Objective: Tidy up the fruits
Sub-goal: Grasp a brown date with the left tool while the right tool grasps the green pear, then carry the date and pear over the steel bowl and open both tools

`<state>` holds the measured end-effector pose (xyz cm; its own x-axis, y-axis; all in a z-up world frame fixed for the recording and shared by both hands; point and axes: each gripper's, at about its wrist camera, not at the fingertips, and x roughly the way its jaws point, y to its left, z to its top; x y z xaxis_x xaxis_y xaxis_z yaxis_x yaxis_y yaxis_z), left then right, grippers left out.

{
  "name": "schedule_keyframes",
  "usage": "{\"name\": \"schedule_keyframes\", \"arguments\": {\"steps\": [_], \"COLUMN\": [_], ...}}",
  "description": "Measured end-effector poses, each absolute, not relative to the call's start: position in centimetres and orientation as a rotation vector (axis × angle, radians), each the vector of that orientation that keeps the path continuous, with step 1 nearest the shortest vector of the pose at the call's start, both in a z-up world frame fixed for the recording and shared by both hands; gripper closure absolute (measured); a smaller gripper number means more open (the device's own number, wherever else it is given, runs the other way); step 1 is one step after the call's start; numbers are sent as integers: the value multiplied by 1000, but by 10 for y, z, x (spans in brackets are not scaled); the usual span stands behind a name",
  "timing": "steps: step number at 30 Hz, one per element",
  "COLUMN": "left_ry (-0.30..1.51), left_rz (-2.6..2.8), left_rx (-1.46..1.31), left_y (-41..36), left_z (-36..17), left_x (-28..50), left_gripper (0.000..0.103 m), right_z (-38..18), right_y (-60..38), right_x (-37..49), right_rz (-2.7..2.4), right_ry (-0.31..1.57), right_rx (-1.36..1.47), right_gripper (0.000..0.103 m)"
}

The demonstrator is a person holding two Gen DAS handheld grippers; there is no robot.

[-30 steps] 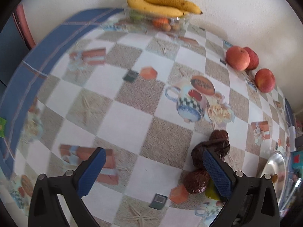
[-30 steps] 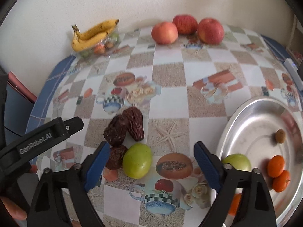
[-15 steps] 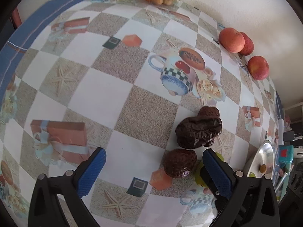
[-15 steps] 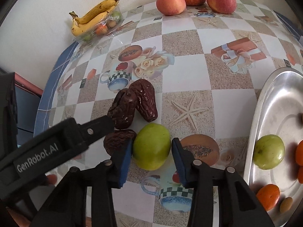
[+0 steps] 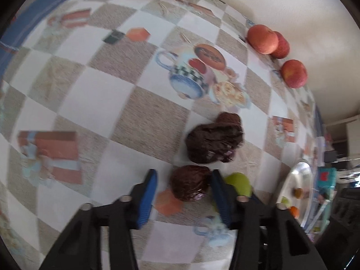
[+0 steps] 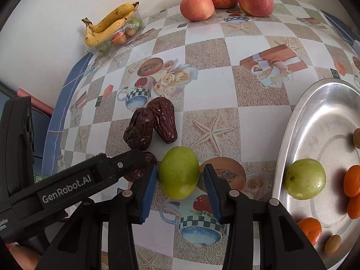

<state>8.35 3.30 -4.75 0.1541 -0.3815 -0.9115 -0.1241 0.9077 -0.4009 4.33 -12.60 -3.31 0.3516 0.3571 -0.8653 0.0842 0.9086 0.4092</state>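
Observation:
My right gripper (image 6: pixel 180 181) straddles a green fruit (image 6: pixel 178 172) on the checked tablecloth; the left pad touches it and a small gap shows at the right pad. My left gripper (image 5: pixel 183 190) straddles a dark brown date (image 5: pixel 189 185); the right pad touches it and a gap shows on the left. That date (image 6: pixel 144 165) is mostly hidden behind the left gripper in the right wrist view. Two more dates (image 6: pixel 150 126) lie just beyond. The green fruit (image 5: pixel 239 182) also shows behind the left gripper's right finger.
A steel tray (image 6: pixel 299 139) at the right holds a green fruit (image 6: pixel 304 178), oranges (image 6: pixel 353 181) and small brown fruits. Three red apples (image 6: pixel 227 0) sit by the far wall. Bananas (image 6: pixel 108 25) lie on a clear fruit pack at the far left.
Both grippers have narrowed from wide open. The right one dropped down around the green fruit. The left one moved forward and closed in around the nearest date.

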Motion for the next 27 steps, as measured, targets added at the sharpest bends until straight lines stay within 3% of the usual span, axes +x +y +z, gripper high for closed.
{"name": "schedule_keyframes", "arguments": {"steps": [27], "left_ry": [1402], "left_rz": [-161], "left_rx": [-434], "left_y": [35], "left_z": [-45], "left_x": [87], "left_gripper": [64], "right_z": [-40], "right_y": [-103], "right_x": [50], "right_rz": [184], "right_ry": [1227], "right_rx": [380], "right_gripper": [61]}}
